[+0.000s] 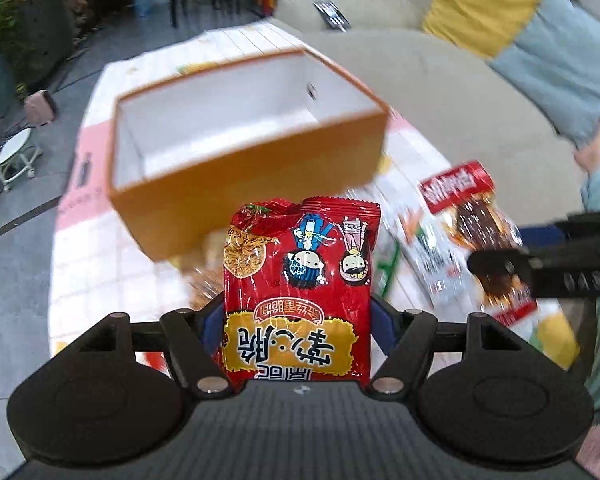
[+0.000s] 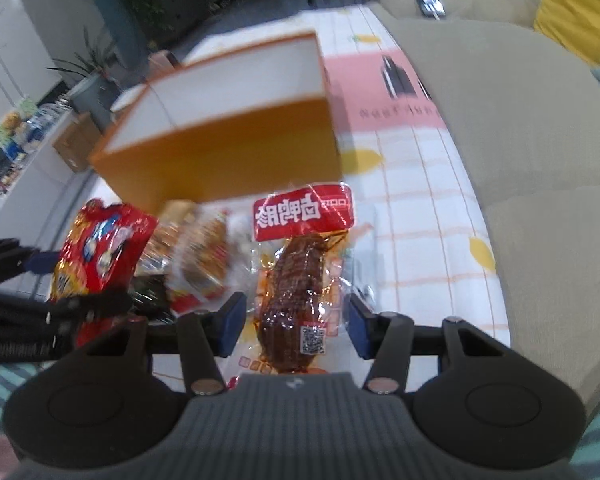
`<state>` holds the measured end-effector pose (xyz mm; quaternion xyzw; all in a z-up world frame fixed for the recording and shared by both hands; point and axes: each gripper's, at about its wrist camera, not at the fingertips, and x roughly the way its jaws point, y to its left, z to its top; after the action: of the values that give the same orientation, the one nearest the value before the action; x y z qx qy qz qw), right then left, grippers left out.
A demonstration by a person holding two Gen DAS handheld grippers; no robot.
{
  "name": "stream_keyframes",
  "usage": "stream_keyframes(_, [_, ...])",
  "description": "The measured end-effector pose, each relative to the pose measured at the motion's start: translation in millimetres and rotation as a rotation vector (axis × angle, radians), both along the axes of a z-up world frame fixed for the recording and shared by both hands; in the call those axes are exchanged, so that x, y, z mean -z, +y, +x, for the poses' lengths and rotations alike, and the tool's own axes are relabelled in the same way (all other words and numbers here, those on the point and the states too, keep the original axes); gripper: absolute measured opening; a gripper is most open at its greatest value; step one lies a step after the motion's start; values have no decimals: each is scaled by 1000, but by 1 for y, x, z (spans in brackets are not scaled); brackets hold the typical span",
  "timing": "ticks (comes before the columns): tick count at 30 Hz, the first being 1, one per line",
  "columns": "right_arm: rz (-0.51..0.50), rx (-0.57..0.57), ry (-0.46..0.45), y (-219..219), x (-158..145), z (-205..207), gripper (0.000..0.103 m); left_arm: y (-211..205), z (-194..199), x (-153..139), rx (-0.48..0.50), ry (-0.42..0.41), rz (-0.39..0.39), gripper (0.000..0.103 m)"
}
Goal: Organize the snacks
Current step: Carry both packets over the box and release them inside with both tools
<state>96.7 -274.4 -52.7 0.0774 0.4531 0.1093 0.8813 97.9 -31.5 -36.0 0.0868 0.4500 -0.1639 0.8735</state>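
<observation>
left gripper (image 1: 298, 312) clamped on a red noodle-snack packet (image 1: 300, 280), blue pads pressed to both its sides, jaws fairly wide around the packet's width. packet printed with cartoon figures and a yellow label, raised above the tablecloth (image 1: 100, 264), just in front of the orange box (image 1: 236, 184).

right gripper (image 2: 296, 320) gripping a clear packet with a red header (image 2: 300, 264), dark brown meat snack visible inside, a small square code near its lower end. jaws at a middling width, blue pads (image 2: 232, 320) at the packet's crinkled edges; contact on the right side hard to make out through the clear film. packet also lifted, in front of the orange box and toward its right corner.

orange box open at the top, white inside, nothing visible in it, standing on the chequered tablecloth with pink patches and yellow lemon prints. between the two lifted packets, in front of the box's near wall, more snack bags (image 2: 204, 256) lying on the cloth, blurred, with orange-brown contents.

beyond the box on the right, a beige sofa (image 2: 520, 128) running along the table, a yellow cushion (image 1: 484, 12) on it, and a phone (image 2: 428, 0) lying on its far part. left of the box, grey floor tiles (image 1: 12, 248), a small white stool (image 1: 16, 156) and potted plants (image 1: 24, 28).
</observation>
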Motion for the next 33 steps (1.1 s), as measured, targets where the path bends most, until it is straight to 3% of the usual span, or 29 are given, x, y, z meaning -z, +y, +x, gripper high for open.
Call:
stream_keyframes(9, [28, -111, -115, 24, -59, 44, 51, 37, 58, -57, -150, -18, -108, 81])
stream_keyframes(18, [57, -176, -182, 58, -97, 123, 51, 46, 118, -77, -210, -14, -139, 81])
stream_keyframes(23, [78, -177, -134, 67, -87, 181, 51, 46, 159, -66, -239, 40, -141, 81])
stream_keyframes(29, [44, -184, -25, 81, -46, 241, 51, 42, 207, -32, -250, 152, -128, 81])
stream_keyframes(33, [34, -211, 89, 87, -14, 272, 51, 33, 232, -8, -243, 208, -33, 81])
